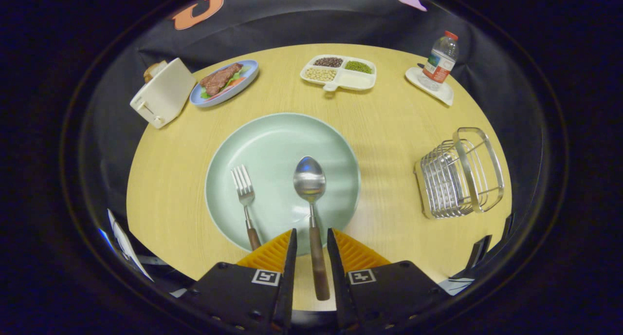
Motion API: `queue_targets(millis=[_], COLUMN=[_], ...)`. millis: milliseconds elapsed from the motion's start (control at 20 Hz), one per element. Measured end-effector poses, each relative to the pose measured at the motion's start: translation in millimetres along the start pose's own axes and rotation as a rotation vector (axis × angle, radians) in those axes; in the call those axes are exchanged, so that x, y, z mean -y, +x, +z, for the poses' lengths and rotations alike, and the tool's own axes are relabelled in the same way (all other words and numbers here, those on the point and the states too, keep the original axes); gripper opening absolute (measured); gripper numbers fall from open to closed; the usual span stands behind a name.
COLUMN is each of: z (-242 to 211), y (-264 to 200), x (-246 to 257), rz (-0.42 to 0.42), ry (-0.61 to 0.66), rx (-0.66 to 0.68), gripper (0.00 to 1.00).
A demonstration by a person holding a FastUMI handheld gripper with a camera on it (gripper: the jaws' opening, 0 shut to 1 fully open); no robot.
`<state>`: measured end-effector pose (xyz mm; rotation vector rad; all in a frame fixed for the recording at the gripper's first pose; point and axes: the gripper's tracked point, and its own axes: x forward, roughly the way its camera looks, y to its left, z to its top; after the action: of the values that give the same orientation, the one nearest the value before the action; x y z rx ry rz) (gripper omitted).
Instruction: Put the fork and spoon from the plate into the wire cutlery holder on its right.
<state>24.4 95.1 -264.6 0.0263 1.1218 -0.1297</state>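
Gripper view, tool [311, 242] astride wooden-handled spoon [310, 179]

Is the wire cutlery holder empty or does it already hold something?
Empty. The wire cutlery holder shows bare wires; fork and spoon lie on the plate, spoon handle between the open gripper jaws.

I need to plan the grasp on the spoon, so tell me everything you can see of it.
The spoon has a shiny metal bowl and neck and a dark brown, wood-looking handle. It lies flat, bowl up, on the pale green plate, its bowl near the plate's middle and pointing away from the gripper. Its handle runs back over the plate's near rim, between the two fingers, with a small gap on each side. The fork lies beside it, apart from it.
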Motion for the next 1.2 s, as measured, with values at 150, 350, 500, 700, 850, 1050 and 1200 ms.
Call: queue_targets(millis=[150, 350, 500, 700, 850, 1050, 1200], z=[1, 5, 9, 9, 6, 9, 6], y=[1, 2, 2, 10, 12, 4, 3], x=[-2, -2, -6, -5, -3, 2, 1], rz=[-0.006, -0.012, -0.010, -0.023, -0.045, -0.056, -0.031], ry=[-0.015, -0.028, -0.053, -0.063, -0.067, -0.052, -0.037], rx=[0.010, 0.028, 0.043, 0.030, 0.016, -0.022, -0.028], gripper=[0.36, 0.36, 0.36, 0.35, 0.34, 0.11, 0.01])
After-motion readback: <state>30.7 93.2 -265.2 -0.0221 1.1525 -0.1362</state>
